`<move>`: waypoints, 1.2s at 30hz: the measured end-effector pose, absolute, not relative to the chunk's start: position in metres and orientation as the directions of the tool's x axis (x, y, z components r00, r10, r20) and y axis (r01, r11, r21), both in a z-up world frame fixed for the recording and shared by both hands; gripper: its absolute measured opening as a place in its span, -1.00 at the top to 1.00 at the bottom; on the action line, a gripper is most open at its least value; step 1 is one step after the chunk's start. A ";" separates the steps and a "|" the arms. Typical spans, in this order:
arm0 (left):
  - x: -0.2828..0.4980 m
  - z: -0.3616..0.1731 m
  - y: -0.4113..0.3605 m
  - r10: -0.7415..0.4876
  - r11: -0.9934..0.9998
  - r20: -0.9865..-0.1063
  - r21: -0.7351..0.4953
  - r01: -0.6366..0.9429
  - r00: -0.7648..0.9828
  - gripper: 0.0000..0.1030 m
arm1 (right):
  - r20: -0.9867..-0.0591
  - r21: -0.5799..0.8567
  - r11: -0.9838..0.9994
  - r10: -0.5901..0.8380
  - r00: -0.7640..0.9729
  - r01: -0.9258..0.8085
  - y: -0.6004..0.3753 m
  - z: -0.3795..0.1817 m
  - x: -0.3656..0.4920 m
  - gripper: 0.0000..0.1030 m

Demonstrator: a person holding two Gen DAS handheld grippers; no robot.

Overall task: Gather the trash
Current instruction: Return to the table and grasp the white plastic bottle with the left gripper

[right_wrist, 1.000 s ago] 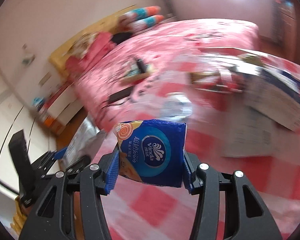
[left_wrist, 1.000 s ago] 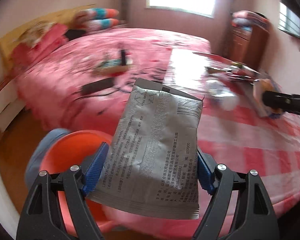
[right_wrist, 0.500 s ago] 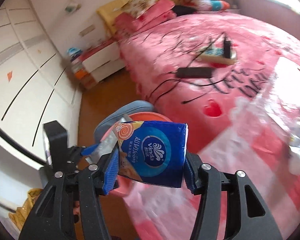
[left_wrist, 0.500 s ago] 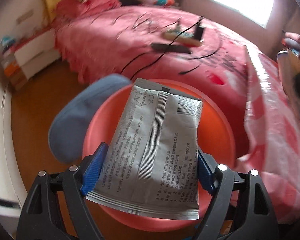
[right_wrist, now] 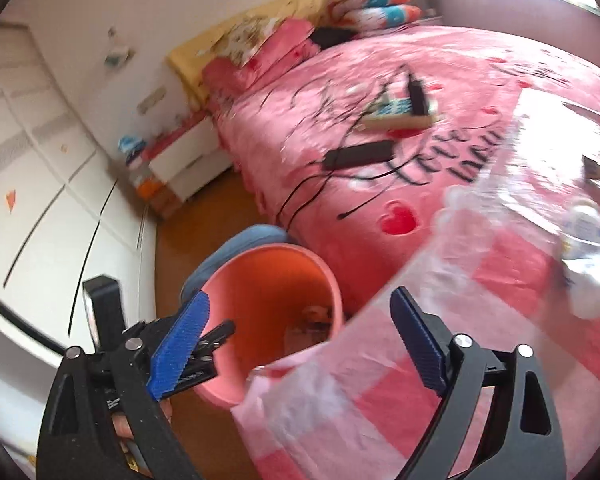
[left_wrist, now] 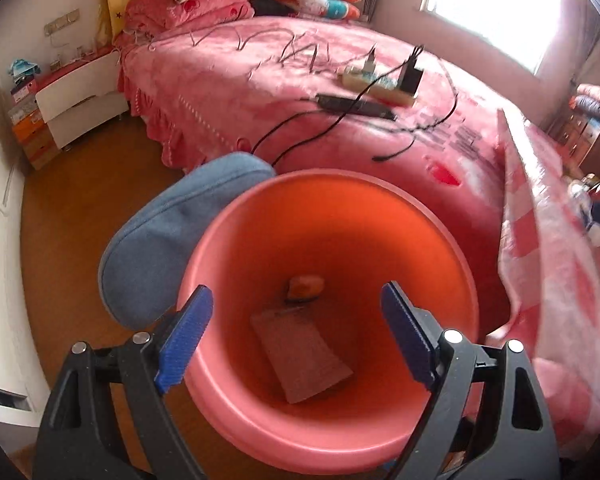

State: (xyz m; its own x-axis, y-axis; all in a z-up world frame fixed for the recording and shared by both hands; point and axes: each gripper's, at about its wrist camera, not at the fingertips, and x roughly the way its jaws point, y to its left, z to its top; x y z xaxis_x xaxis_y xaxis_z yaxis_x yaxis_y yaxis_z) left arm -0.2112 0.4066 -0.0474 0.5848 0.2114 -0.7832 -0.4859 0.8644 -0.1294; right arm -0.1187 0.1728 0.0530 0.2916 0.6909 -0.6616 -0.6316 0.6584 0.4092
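Note:
A pink bucket (left_wrist: 452,248) stands on the floor right under my left gripper (left_wrist: 295,300). Its jaws are opening and nothing is between them. The silver packet (left_wrist: 304,352) lies flat on the bucket's bottom, with a small orange-and-pale item (left_wrist: 305,286) just beyond it. In the right wrist view my right gripper (right_wrist: 300,300) hovers over the table corner beside the bucket (right_wrist: 332,280). Its jaws are opening too, and they are empty. I cannot make out the blue tissue pack anywhere. The left gripper (right_wrist: 216,332) shows at the bucket's near-left rim.
A blue cushioned seat (left_wrist: 172,240) touches the bucket's left side. The pink checked tablecloth (right_wrist: 420,360) overhangs its right side, with crumpled white trash (right_wrist: 588,264) on it. Behind is the pink bed (left_wrist: 228,92) with a power strip (left_wrist: 380,84) and cables.
The silver packet has left my left gripper and now lies in the bucket. The blue tissue pack is gone from my right gripper, whose jaws have spread wide. The right gripper moved nearer the bucket.

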 end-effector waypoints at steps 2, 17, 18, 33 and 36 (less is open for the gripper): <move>-0.214 -0.040 0.405 0.202 0.862 -0.755 -0.165 -0.480 0.623 -0.68 | -0.653 0.406 0.683 0.682 0.330 -0.607 0.156 0.056 -0.114 -0.79; -0.184 0.017 0.345 0.204 0.899 -0.712 -0.136 -0.416 0.672 -0.69 | -0.626 0.327 0.832 0.545 0.558 -0.448 0.041 0.063 -0.094 -0.86; -0.182 0.018 0.338 0.198 0.905 -0.717 -0.128 -0.407 0.668 -0.69 | -0.618 0.320 0.838 0.538 0.573 -0.442 0.033 0.064 -0.094 -0.86; -0.149 0.034 0.238 0.153 0.969 -0.747 -0.016 -0.248 0.647 -0.69 | -0.591 0.289 0.898 0.440 0.677 -0.332 -0.048 0.066 -0.084 -0.86; -0.144 0.037 0.220 0.146 0.976 -0.749 0.002 -0.218 0.646 -0.69 | -0.592 0.293 0.906 0.423 0.686 -0.306 -0.062 0.064 -0.081 -0.86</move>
